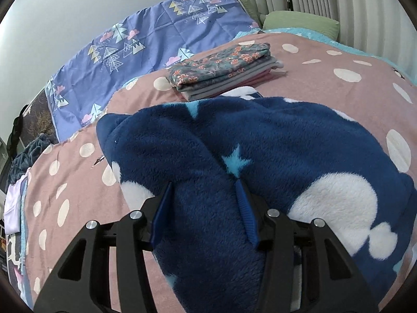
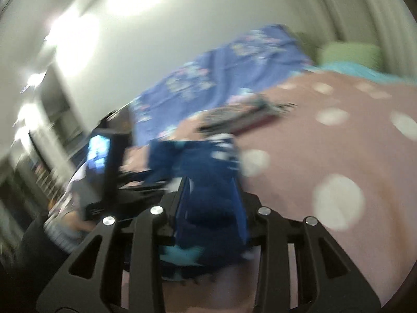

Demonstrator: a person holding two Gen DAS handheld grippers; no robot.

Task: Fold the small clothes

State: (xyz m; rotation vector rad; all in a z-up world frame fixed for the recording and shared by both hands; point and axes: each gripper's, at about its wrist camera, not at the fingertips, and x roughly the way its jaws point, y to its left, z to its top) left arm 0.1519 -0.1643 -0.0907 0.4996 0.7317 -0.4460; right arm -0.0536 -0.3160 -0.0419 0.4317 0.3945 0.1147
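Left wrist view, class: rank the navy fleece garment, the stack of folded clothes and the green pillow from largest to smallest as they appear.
1. Navy fleece garment, though it lies nearest the camera.
2. Stack of folded clothes.
3. Green pillow, farthest off and partly hidden, so true size is unsure.

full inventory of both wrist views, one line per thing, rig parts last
fleece garment: 1, navy with white patches and light-blue stars, on the bed nearest the cameras, bunched between both grippers' fingers
folded clothes stack: 1 pile, floral piece on top of grey and pink ones, beyond the fleece
bedspread: 1, dusty pink with pale dots, under everything
quilt: 1, purple with tree and cloud print, along the wall side
pillows: at least 2, green, at the bed's far end
left gripper: 1, black with blue pads, closed on the fleece
right gripper: 1, same build, fleece between its fingers; view blurred
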